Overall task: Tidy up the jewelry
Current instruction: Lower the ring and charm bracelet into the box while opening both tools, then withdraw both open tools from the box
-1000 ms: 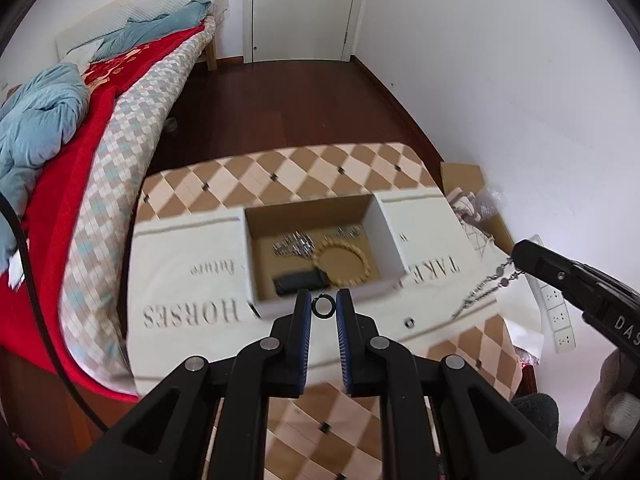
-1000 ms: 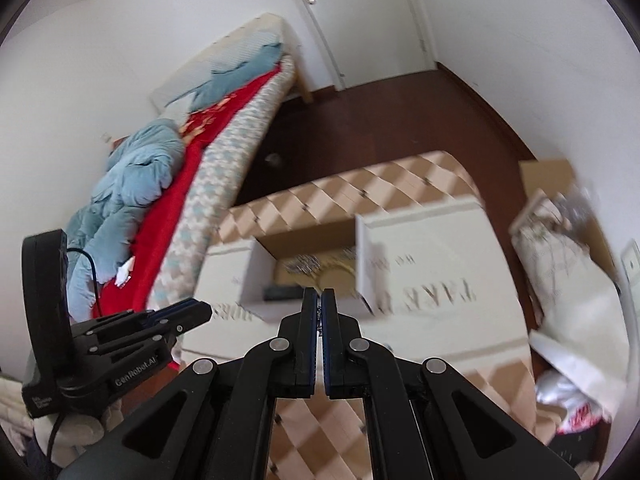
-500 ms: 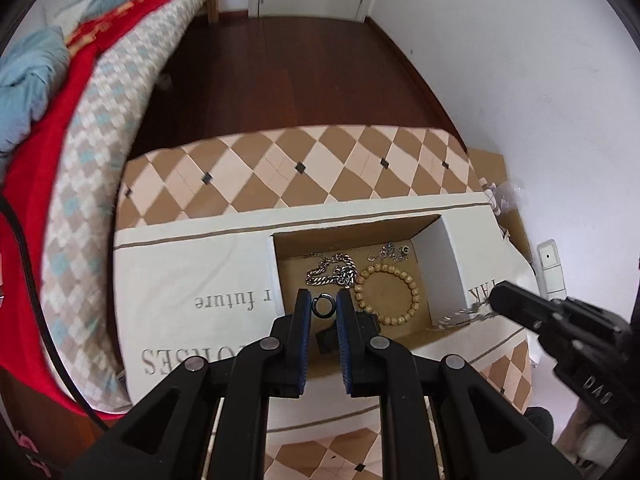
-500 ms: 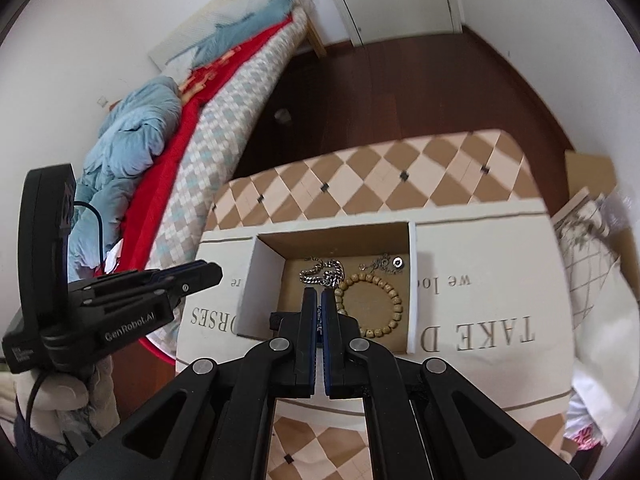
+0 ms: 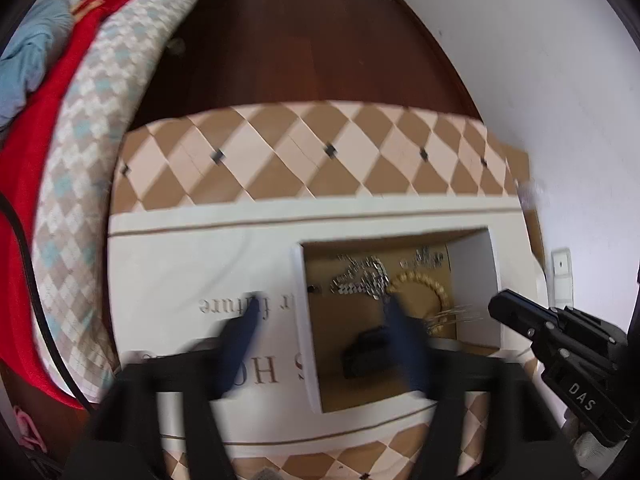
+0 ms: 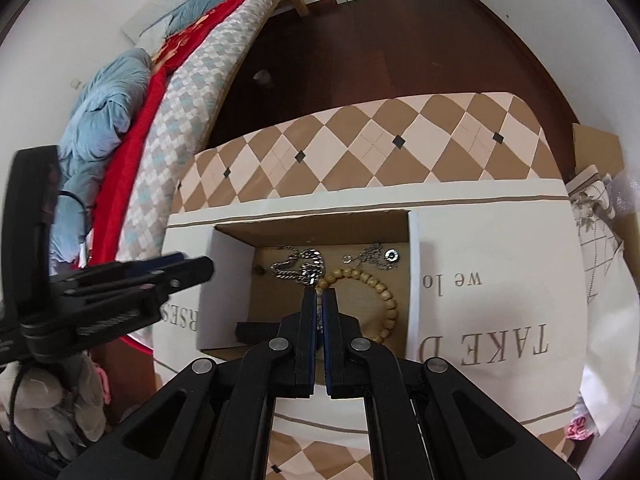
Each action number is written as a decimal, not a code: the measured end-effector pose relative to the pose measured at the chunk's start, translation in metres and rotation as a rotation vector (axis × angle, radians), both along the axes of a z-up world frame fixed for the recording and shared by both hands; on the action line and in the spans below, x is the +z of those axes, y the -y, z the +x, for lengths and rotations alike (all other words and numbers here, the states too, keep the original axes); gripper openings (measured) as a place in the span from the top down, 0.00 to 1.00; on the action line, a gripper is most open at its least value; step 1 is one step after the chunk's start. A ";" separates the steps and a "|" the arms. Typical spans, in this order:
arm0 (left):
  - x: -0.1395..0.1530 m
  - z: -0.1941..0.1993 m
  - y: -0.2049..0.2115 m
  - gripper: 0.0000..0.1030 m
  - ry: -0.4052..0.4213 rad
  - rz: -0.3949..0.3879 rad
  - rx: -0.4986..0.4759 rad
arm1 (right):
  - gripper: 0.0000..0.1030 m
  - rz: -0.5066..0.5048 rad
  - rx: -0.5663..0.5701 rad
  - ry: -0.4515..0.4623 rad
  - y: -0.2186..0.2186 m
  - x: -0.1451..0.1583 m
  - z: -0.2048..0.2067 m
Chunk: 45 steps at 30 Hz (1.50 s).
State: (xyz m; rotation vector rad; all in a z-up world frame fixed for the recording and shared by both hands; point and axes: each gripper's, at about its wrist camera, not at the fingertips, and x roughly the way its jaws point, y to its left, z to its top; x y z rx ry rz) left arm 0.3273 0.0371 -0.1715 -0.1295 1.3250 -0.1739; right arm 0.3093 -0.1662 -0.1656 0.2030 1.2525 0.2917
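Note:
A cardboard box [image 6: 234, 256] with a brown floor sits sunk into a white printed sheet. Inside lie a silver chain bracelet [image 6: 301, 268], a wooden bead bracelet [image 6: 380, 292], a thin chain with a ring [image 6: 390, 255], a small black ring [image 5: 311, 289] and a black block [image 6: 252, 330]. My left gripper [image 5: 324, 316] is blurred and wide open above the box's left wall, holding nothing. My right gripper [image 6: 319, 300] is shut on a thin silver chain [image 6: 319, 314] over the box; it also shows in the left wrist view [image 5: 520, 316].
The white sheet [image 6: 500, 300] covers a table with a brown-and-cream diamond cloth [image 6: 360, 148]. A bed with red and blue bedding [image 6: 132, 92] stands to the left. Dark wood floor [image 6: 380, 48] lies beyond. Bags [image 6: 600, 216] sit at the right.
My left gripper has opened wide and let go of the small black ring, which now lies in the box. My right gripper has moved in over the box with the chain.

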 end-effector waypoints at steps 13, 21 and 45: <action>0.030 -0.030 -0.011 0.00 0.181 0.231 0.071 | 0.00 -0.311 -0.013 0.072 0.001 0.008 -0.024; 0.034 -0.067 -0.010 0.00 0.240 0.258 0.109 | 0.00 -0.305 -0.025 0.071 0.003 0.000 -0.052; 0.094 -0.173 -0.008 0.01 0.391 0.234 0.150 | 0.00 -0.279 -0.082 0.329 0.013 0.094 -0.156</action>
